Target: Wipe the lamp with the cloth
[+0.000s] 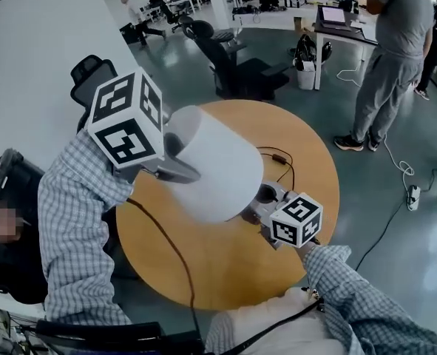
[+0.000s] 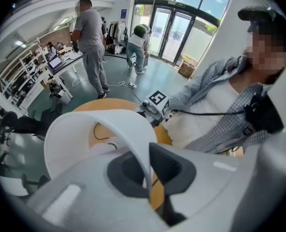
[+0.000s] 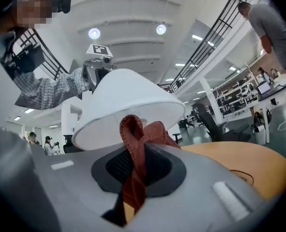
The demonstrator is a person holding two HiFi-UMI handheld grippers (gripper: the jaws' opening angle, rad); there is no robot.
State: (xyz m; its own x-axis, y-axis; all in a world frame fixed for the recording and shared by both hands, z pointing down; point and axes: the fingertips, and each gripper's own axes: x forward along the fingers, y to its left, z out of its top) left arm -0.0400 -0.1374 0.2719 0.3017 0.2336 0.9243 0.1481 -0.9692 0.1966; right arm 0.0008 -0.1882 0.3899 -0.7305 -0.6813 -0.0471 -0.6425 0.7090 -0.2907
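Observation:
The lamp's white shade [image 1: 222, 165] hangs tilted above the round wooden table [image 1: 225, 272]. My left gripper [image 1: 175, 163] is shut on the shade's upper rim; in the left gripper view the thin white wall [image 2: 84, 134] is pinched between the dark pads of that gripper [image 2: 145, 164]. My right gripper [image 1: 261, 204] sits at the shade's lower right edge, shut on a red-brown cloth. In the right gripper view the cloth [image 3: 138, 146] bunches up out of the gripper [image 3: 135, 170], right beneath the shade's open bottom edge [image 3: 128, 100]. I cannot tell whether cloth and shade touch.
A dark cable [image 1: 281, 157] lies on the table's far side. An office chair [image 1: 222, 46] stands beyond the table, another [image 1: 89, 72] to the left. A person [image 1: 392, 58] stands at the back right, with a power strip [image 1: 414, 194] on the floor.

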